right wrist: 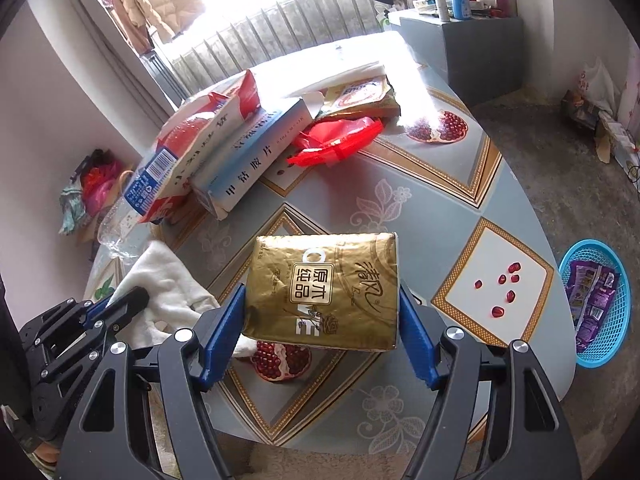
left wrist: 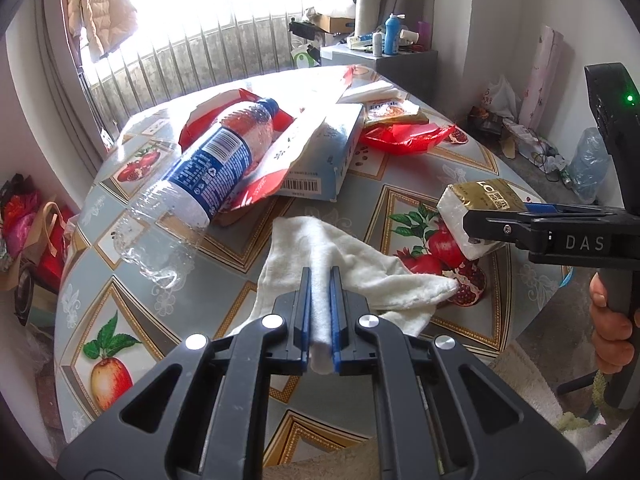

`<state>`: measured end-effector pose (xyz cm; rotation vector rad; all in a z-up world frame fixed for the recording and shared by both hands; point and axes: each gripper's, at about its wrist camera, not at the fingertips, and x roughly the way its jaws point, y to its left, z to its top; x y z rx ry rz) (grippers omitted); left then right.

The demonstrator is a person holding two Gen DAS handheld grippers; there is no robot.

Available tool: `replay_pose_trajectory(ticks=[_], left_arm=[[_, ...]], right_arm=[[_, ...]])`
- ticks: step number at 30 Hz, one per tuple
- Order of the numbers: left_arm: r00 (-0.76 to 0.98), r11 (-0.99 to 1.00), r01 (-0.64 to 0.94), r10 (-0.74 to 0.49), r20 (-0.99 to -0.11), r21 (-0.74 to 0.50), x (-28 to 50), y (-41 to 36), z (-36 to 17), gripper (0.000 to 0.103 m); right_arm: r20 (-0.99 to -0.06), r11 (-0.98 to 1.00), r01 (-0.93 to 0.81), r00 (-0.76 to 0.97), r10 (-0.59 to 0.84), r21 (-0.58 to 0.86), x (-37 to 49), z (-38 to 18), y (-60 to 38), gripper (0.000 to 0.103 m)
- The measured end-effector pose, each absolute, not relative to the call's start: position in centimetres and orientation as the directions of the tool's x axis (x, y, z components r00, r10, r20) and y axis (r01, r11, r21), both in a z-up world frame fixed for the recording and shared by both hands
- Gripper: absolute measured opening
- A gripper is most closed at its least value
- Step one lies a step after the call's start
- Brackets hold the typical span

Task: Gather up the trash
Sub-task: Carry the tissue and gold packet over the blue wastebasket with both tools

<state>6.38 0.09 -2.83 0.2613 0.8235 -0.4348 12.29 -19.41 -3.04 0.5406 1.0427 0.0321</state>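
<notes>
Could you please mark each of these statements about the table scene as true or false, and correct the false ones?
1. The left gripper is shut on the white cloth. True.
2. The right gripper holds a red plastic bag. False: it holds the gold tissue pack; the red plastic bag lies on the table.
3. The clear plastic bottle stands upright. False: it lies on its side, leaning over the red-and-white packaging.
4. A blue basket sits on the floor beside the table, with purple wrappers inside. True.
5. The blue basket is empty. False: purple wrappers are in it.
</notes>
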Motion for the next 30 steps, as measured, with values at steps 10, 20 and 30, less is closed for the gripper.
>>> replay_pose_trajectory(ticks=[10, 20, 30], left_arm=[[0.662, 0.887, 0.447, -0.239, -0.710, 0.117, 4.9, 0.7, -0.2, 0.006], [0.713, 0.891, 0.430, -0.238, -0.659, 0.143, 3.0, 1.5, 3.0, 0.006], [0.643, 0.796, 0.603, -0.453, -0.618, 0.044, 3.8, -4.3, 6.1, 0.006]], right_arm=[[-0.775, 0.861, 0.195, 0.558, 0.296, 0.469, 11.4, -0.9, -19.0, 0.070], [-0.726, 0.851, 0.169, 0.618, 0.302, 0.498, 9.6, 1.6, -19.0, 0.070], [-0.709, 0.798, 0.334, 0.687, 0.158, 0.501, 4.2, 2.6, -25.1, 0.070]])
